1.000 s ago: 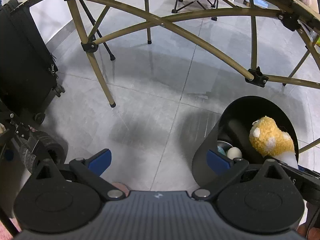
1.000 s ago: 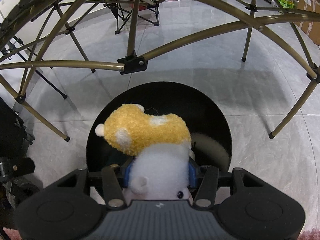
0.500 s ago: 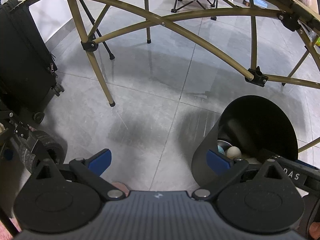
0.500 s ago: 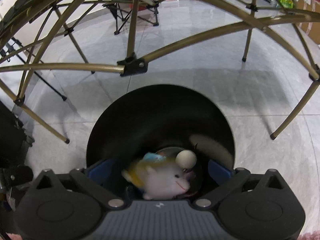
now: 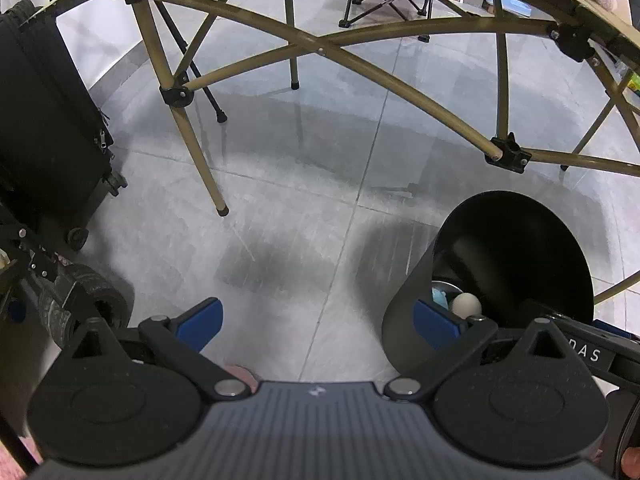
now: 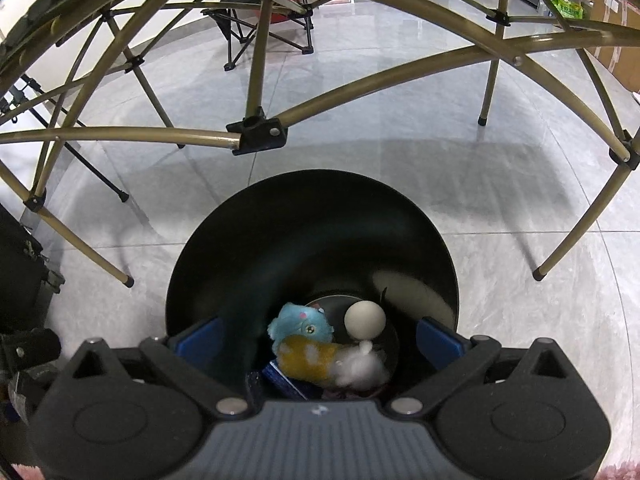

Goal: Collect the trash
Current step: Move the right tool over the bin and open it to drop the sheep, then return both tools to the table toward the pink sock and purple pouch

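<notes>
A round black bin (image 6: 312,208) stands on the tiled floor right below my right gripper (image 6: 318,336), which hangs open over its mouth with nothing between the blue pads. At the bin's bottom lie a yellow and white plush toy (image 6: 320,362), a light blue plush (image 6: 302,322) and a pale ball (image 6: 365,319). In the left wrist view the same bin (image 5: 516,240) sits at the right, with the ball (image 5: 465,305) showing inside. My left gripper (image 5: 318,322) is open above bare floor to the left of the bin.
Gold folding-table legs and crossbars (image 5: 400,80) arch over both views, one foot (image 5: 221,211) on the floor ahead of the left gripper. A black wheeled suitcase (image 5: 44,128) stands at the left. A folding camp chair (image 6: 260,32) sits far back.
The right gripper opened and the yellow and white plush toy dropped from its jaws to the bottom of the bin. The left gripper has not moved.
</notes>
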Available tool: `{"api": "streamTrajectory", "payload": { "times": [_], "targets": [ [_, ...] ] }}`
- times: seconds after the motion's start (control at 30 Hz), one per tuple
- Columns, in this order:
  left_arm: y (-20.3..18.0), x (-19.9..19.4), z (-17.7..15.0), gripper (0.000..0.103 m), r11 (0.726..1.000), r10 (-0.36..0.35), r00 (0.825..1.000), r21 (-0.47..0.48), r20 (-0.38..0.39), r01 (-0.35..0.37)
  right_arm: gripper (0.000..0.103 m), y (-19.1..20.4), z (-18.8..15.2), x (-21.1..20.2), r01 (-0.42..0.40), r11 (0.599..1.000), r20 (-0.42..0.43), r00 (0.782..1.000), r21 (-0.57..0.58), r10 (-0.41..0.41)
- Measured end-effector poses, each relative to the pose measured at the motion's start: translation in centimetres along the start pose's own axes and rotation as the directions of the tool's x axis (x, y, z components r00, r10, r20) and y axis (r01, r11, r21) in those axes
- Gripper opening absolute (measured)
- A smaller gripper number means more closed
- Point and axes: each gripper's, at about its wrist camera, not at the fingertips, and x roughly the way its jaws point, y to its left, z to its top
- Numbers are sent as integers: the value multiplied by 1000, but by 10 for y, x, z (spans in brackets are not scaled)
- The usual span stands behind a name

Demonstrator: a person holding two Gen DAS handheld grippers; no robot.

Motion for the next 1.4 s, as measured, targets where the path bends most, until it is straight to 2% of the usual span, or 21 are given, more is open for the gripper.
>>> {"api": "streamTrajectory", "payload": {
  "times": [0.13,0.33,0.53,0.77,1.0,1.4],
  "targets": [
    [1,-8,2,103,1000,-2,1000,-5,23,2,103,-2,1,-8,1,1000,29,1000,-4,-1],
    [0,-28,7,103,1000,-16,996,-15,86,17,103,-4,4,-37,-13,999,116,993,-36,17],
    [-3,-64,16,103,999,-43,983,-21,179,47,103,-9,11,-81,-11,997,239,971,-79,30],
    [-17,-101,34,103,998,-52,956,-13,287,58,103,-18,25,-132,-53,994,385,919,-97,87],
    [-32,-126,62,103,996,-67,926,-31,372,85,103,-30,49,-167,-72,990,513,849,-119,123],
    [-49,-130,118,103,989,-67,896,-93,438,119,103,-35,111,-169,-56,987,608,782,-150,137]
  ]
}}
